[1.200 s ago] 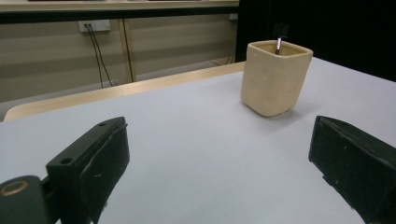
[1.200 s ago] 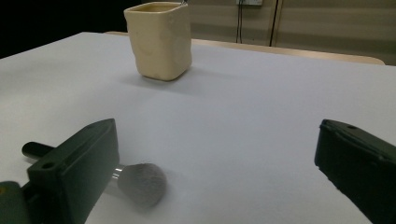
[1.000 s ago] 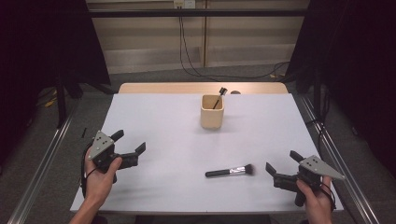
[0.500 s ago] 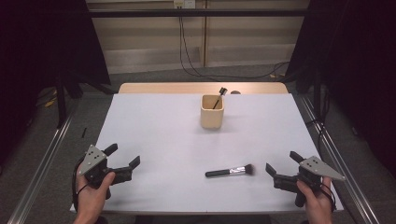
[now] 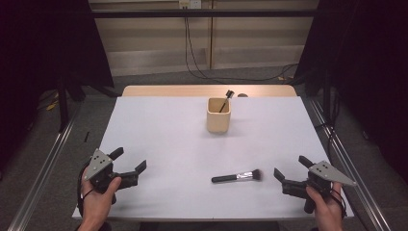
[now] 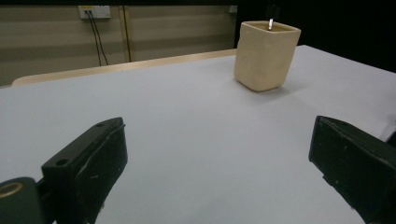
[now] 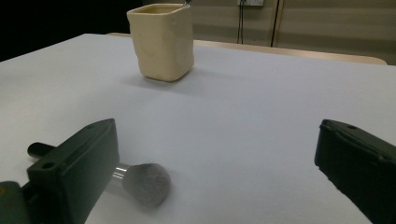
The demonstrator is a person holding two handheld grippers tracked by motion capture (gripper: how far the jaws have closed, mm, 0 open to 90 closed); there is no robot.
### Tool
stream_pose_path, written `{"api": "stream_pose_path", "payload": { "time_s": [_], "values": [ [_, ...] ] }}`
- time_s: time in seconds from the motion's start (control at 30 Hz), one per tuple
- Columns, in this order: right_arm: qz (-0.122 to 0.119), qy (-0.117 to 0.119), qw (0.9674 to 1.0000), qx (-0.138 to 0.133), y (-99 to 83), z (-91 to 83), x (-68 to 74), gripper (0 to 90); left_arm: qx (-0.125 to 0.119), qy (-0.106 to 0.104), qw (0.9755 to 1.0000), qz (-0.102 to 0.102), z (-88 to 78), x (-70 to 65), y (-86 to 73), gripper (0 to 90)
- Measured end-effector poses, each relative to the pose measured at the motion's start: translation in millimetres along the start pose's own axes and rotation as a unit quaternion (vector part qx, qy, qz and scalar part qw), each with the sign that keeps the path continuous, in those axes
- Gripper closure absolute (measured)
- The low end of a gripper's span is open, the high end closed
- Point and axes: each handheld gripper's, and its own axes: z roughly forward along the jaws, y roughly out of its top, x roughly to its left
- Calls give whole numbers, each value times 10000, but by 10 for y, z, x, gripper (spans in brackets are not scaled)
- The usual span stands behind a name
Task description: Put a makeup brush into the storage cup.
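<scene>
Now the left hand-held gripper (image 5: 129, 167) has come back toward the near left edge of the table (image 5: 159, 130), jaws wide and empty. The right hand-held gripper (image 5: 288, 174) has not moved; it rests near the right corner, also wide and empty. Between them, closer to the right one, lies one makeup brush (image 5: 237, 176), flat on the table. I judge the right side will take it. Farther away stands one beige cup (image 5: 219, 115) with one brush (image 5: 224, 100) inside.
</scene>
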Motion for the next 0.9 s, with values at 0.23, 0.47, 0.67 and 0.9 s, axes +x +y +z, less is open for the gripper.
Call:
{"api": "stream_pose_path", "payload": {
  "time_s": [0.23,0.47,0.67,0.9],
  "values": [
    [-135,116,9998,-11,10,0,44,0,-47,-92,9999,98,-55,-89,17,41],
    [-315,475,9984,42,34,69,140,0,-52,-53,9999,137,-99,-110,6,37],
    [-517,814,9949,298,63,231,231,0,-1,-36,9999,97,-90,-101,-2,37],
    [-559,1014,9928,309,156,345,254,6,30,-21,10000,86,-111,-76,-17,38]
  ]
}}
